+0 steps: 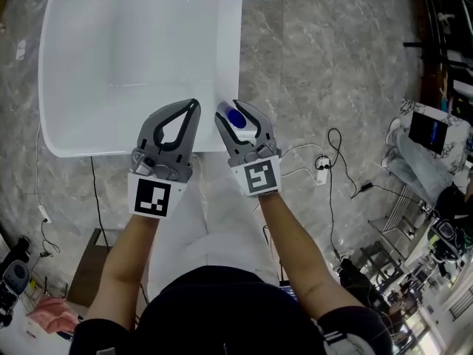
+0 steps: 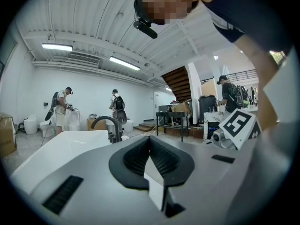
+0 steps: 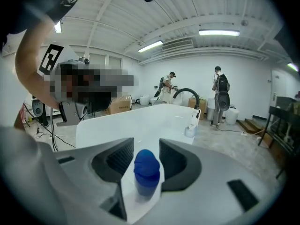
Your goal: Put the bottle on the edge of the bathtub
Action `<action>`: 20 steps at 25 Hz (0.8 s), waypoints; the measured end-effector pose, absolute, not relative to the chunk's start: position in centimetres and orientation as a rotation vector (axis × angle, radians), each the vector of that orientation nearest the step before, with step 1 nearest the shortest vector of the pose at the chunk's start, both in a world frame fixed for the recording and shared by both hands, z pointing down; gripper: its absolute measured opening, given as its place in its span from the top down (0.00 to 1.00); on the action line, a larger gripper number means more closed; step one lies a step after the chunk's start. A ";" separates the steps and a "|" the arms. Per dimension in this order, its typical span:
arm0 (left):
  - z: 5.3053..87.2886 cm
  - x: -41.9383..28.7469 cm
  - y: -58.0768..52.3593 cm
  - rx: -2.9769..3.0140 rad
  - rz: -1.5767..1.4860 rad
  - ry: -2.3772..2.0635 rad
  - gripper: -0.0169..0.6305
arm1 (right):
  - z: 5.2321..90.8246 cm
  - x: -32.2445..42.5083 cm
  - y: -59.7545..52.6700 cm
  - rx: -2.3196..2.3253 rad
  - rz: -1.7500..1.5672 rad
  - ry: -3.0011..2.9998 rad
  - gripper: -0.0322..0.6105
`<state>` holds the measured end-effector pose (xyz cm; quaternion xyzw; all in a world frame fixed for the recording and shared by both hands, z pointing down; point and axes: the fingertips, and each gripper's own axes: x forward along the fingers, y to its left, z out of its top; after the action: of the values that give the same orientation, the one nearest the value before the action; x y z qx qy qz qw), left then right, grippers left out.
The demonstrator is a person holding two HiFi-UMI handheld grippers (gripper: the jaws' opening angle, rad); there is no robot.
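Observation:
A bottle with a blue cap point(image 1: 235, 117) stands upright on the white bathtub's rim point(image 1: 228, 58), near the tub's near right corner. My right gripper point(image 1: 231, 109) is open around it: in the right gripper view the blue cap point(image 3: 146, 168) sits between the two jaws of that gripper point(image 3: 146, 144), with the white rim under it. My left gripper point(image 1: 194, 103) is shut and empty, held over the tub's near edge just left of the right one; in the left gripper view its jaws point(image 2: 150, 139) meet at the tips.
A dark curved faucet point(image 3: 187, 95) and a small white bottle point(image 3: 191, 128) are at the tub's far end. Cables and a power strip point(image 1: 321, 165) lie on the marble floor to the right. People with backpacks point(image 2: 115, 104) stand far off.

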<state>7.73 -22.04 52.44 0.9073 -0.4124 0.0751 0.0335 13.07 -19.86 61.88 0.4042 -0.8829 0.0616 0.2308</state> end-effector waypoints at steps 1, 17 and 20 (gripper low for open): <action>51.9 7.9 -22.1 2.800 0.224 -1.268 0.97 | 61.5 13.2 -19.9 1.110 0.161 -2.425 0.71; 39.6 7.1 -20.9 2.931 0.281 -1.351 0.97 | 48.5 15.3 -19.8 1.200 0.044 -2.443 0.71; 36.5 6.3 -20.2 2.884 0.112 -1.403 0.97 | 45.3 15.8 -19.9 1.267 0.020 -2.454 0.71</action>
<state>6.31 -20.21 36.51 0.8982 -0.4370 0.0349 -0.0335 15.78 -19.88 45.28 0.4505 -0.8726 0.0073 0.1887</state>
